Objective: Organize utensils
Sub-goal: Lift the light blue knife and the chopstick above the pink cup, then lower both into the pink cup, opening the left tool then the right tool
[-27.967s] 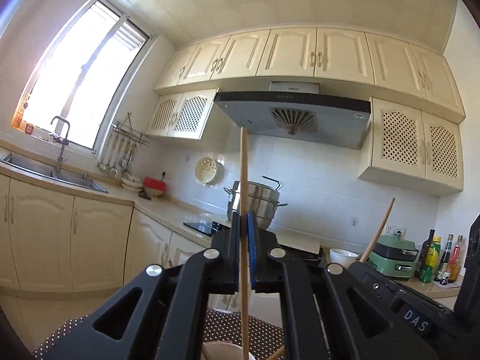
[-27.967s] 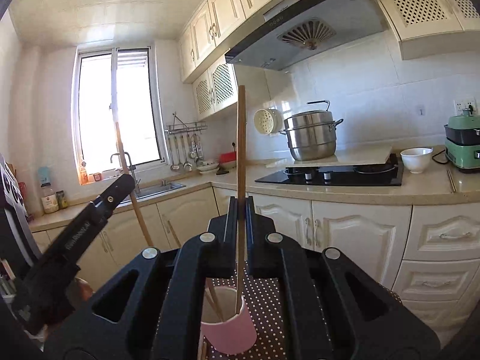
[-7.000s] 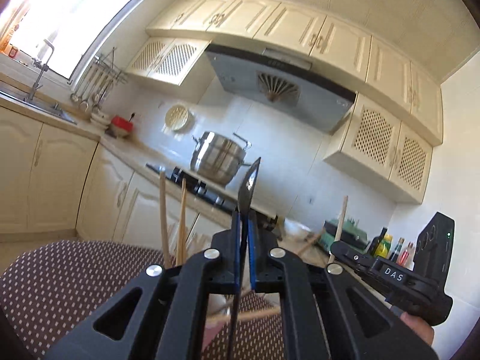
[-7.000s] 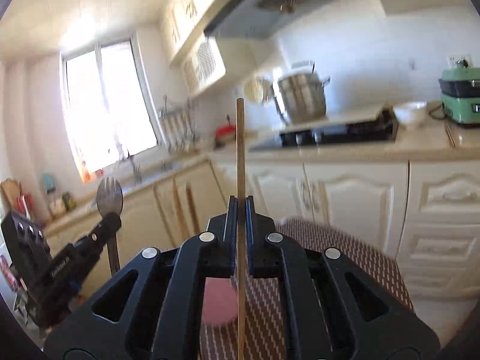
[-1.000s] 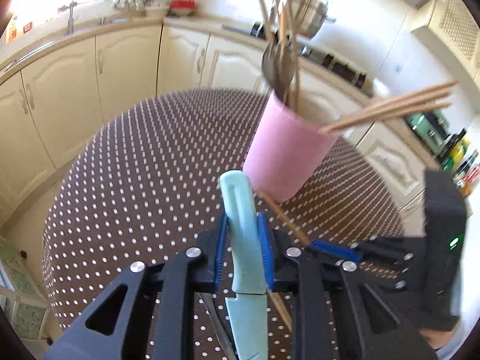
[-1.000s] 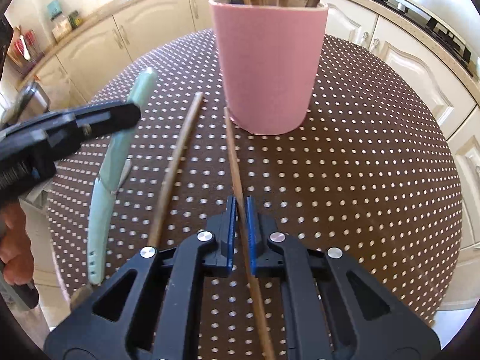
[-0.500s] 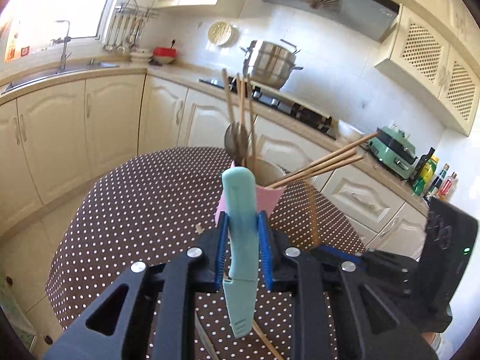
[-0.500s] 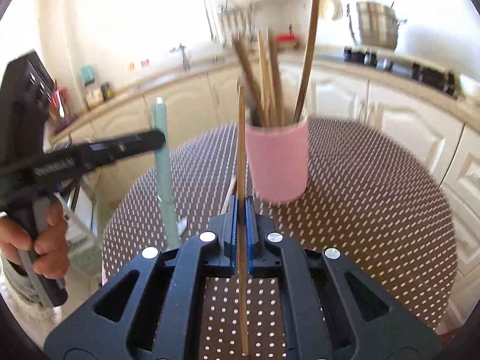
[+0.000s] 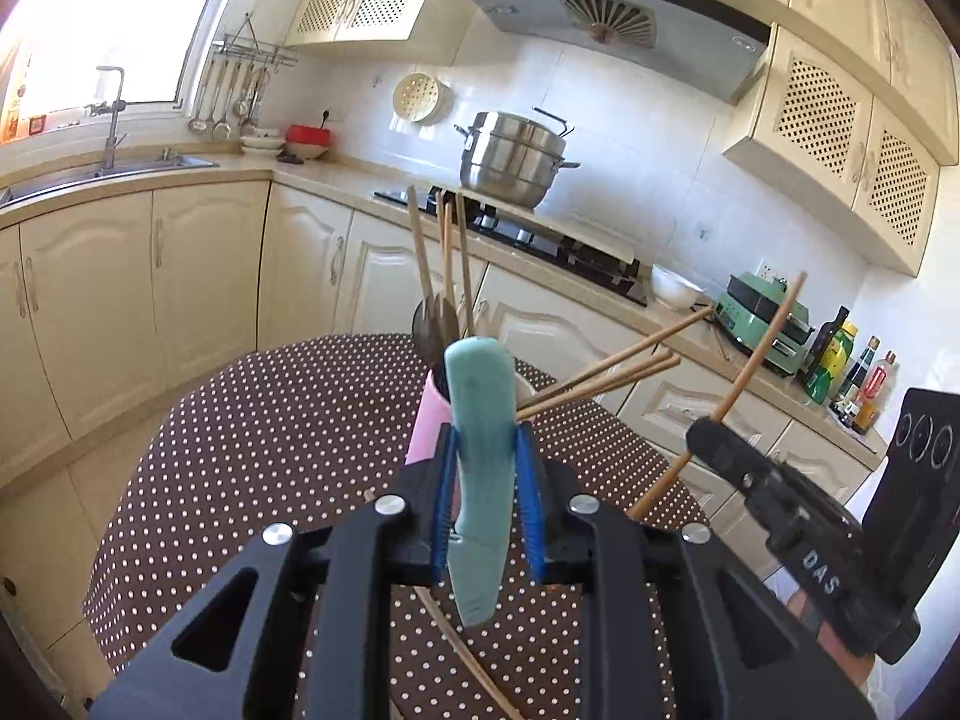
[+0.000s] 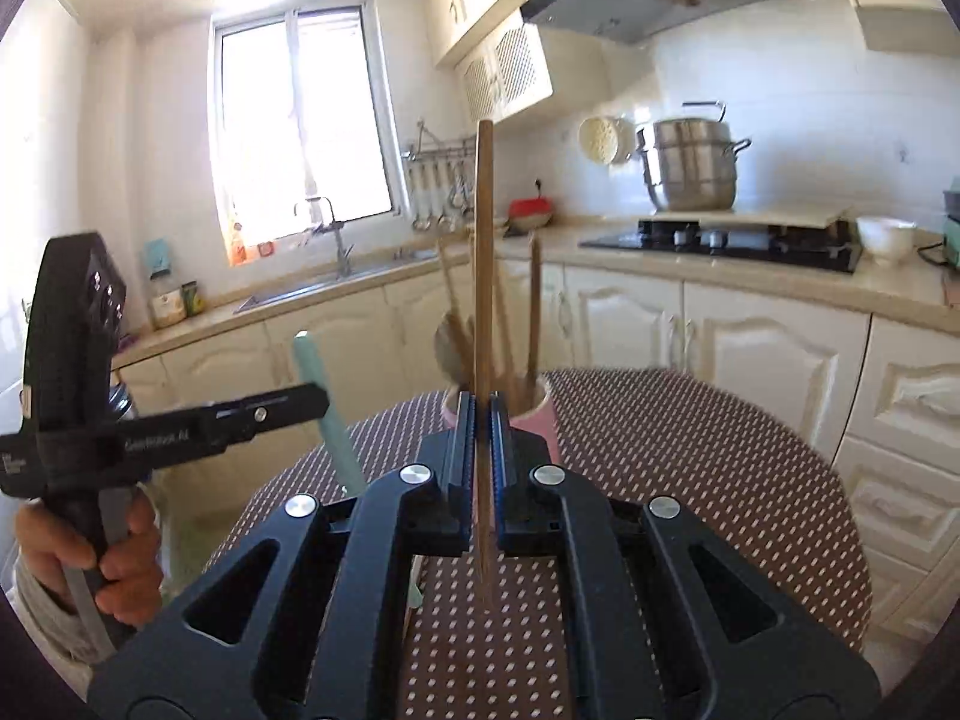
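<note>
Both hand-held grippers clamp utensils upright, seemingly above pink cup (image 9: 427, 420).

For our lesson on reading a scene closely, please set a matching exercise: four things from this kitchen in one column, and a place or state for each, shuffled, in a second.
Column 1
1. teal-handled knife
2. pink cup
3. wooden chopstick
4. steel pot

Column 2
A. on the stove by the wall
B. clamped upright in the right gripper
C. standing on the dotted tablecloth, utensils in it
D. clamped in the left gripper

Pairs: 1-D, 2-C, 3-B, 4-A
</note>
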`<state>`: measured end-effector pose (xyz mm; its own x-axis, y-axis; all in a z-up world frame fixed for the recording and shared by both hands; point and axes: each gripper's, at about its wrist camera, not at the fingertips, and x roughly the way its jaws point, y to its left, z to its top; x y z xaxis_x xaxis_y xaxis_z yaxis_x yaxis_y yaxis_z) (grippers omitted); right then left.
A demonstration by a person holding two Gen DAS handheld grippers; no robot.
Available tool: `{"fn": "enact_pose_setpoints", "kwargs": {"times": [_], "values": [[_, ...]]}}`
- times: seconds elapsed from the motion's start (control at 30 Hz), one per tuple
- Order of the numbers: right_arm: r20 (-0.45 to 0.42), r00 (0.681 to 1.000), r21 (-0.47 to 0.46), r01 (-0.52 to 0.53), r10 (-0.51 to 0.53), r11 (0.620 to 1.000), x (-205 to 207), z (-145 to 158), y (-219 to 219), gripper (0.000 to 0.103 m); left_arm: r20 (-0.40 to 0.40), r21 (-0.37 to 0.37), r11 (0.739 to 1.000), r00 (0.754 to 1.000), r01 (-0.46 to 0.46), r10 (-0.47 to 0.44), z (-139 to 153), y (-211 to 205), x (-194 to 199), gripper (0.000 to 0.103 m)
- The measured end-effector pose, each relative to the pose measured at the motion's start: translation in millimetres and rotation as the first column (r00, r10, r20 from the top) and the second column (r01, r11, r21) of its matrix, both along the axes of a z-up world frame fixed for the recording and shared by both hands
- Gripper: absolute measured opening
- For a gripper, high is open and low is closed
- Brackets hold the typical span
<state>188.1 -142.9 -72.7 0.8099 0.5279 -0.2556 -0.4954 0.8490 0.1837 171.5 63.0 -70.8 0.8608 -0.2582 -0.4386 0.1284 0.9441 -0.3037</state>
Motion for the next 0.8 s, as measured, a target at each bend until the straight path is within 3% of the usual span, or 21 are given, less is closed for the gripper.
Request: {"fn": "enact_pose_setpoints", "kwargs": {"times": [0.17,0.47,0.67,0.8], "values": [[0.034,0.996,0.027,0.078,-0.079,0.997,13,14,-9,0.005,0.041,0.004,1.000,0.999,-0.001,0.001,16,-3,9,0.018],[0.122,0.975,0.110,0.170,-0.184,0.979,41,50,-17,0.005,0.192,0.038,0.999,0.981,-0.037,0.029,69,-14,29,0.018],[0.205,0.955,0.164,0.184,-0.216,0.969,49,67,-8,0.005,0.256,0.076,0.994,0.965,-0.080,0.058,77,-24,48,0.018],[0.251,0.946,0.187,0.160,-0.204,0.969,51,73,2,0.005,0.243,0.087,0.994,0.969,-0.067,0.044,68,-30,65,0.018]]}}
